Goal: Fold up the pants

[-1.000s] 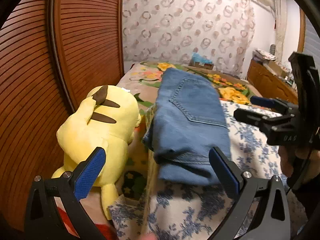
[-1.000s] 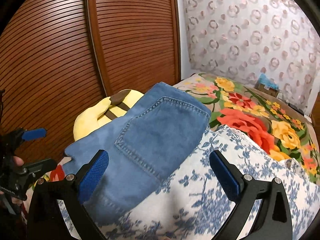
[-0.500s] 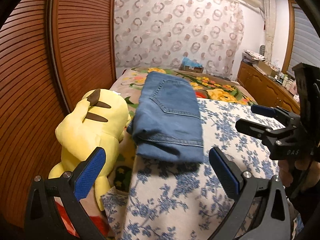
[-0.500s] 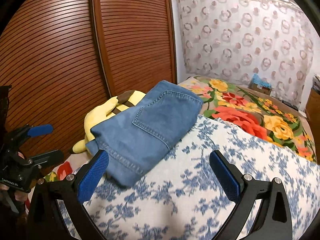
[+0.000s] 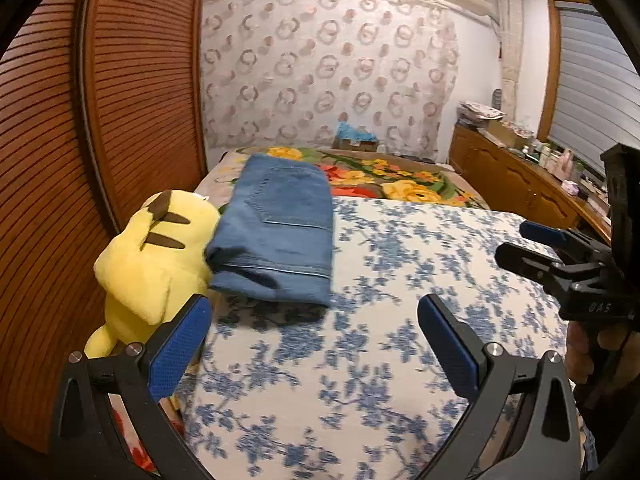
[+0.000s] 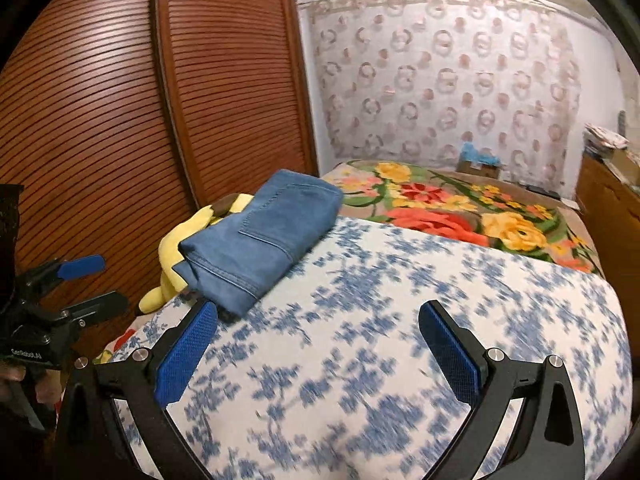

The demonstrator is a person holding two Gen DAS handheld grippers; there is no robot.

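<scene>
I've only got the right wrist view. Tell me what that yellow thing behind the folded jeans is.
Observer: The left wrist view shows a yellow plush toy with brown stripes on its back. It touches the left edge of the jeans.
Operator: Report the left tool.
Observer: The left tool is open. Only the blue-flowered sheet lies between its fingers, and it touches nothing.
Operator: Describe what's right of the bed.
Observer: A wooden dresser runs along that wall, with small bottles on top, below a window blind.
</scene>
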